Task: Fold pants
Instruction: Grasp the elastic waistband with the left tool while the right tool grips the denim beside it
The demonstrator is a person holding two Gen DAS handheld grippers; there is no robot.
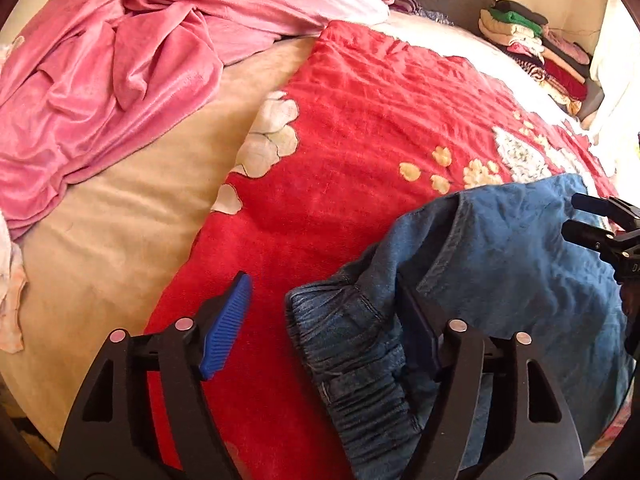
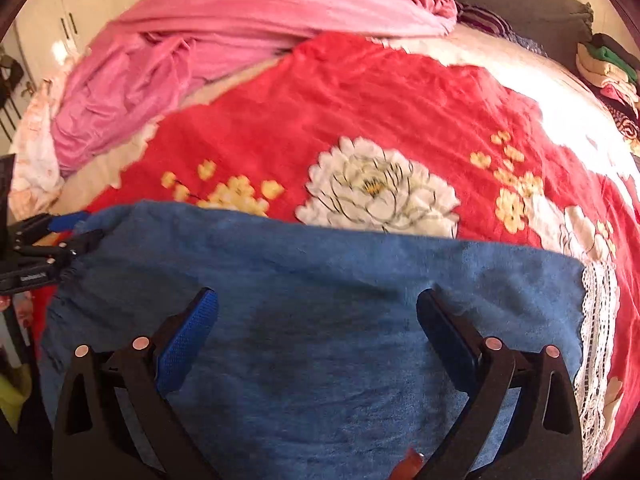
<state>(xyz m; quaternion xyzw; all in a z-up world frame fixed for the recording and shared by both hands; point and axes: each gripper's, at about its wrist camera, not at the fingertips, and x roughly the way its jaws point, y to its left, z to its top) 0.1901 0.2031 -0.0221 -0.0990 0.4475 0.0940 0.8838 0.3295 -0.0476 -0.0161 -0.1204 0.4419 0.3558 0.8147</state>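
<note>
Left wrist view: the left gripper hovers with its two fingers spread wide above the elastic waistband end of the blue denim pants. The left blue-padded finger stands over the red floral blanket; the right finger sits at or in a fold of the denim near the waistband, and whether it touches the cloth cannot be told. The pants lie on the blanket at lower right. The right gripper shows at the right edge, over the pants. A rumpled pink blanket lies on the beige sheet at upper left, and a stack of folded clothes stands at upper right.

Right wrist view: the right gripper has its fingers spread apart over the middle of the pants, holding nothing. The pants lie flat across the blanket, with a white lace hem at their right end. The left gripper sits at the waistband end, far left.
</note>
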